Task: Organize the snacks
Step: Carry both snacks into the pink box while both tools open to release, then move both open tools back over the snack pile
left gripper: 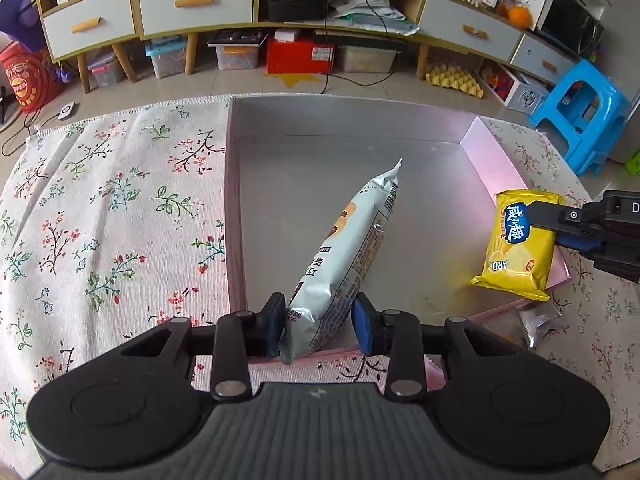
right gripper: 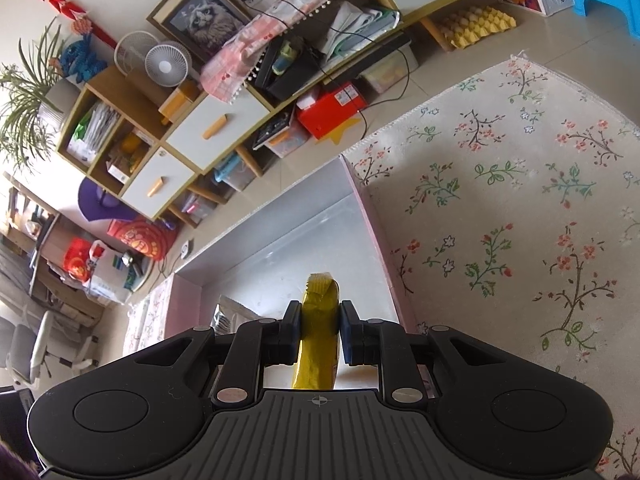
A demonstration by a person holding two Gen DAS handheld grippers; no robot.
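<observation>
A shallow pink box (left gripper: 492, 148) with a grey inside lies on a floral cloth. My left gripper (left gripper: 320, 320) is shut on a long pale-blue snack pack (left gripper: 352, 248), holding its near end over the box's near rim; the pack points into the box. My right gripper (right gripper: 320, 326) is shut on a yellow snack pack (right gripper: 318, 320). In the left wrist view that yellow pack (left gripper: 516, 252) hangs at the box's right rim with the right gripper's fingers (left gripper: 548, 216) clamped on it. The box (right gripper: 372, 208) shows below it in the right wrist view.
A small silver wrapped snack (left gripper: 540, 326) lies on the cloth (left gripper: 120, 200) by the box's near right corner. Beyond the table are a low cabinet (left gripper: 192, 4), storage bins and a blue stool (left gripper: 580, 116).
</observation>
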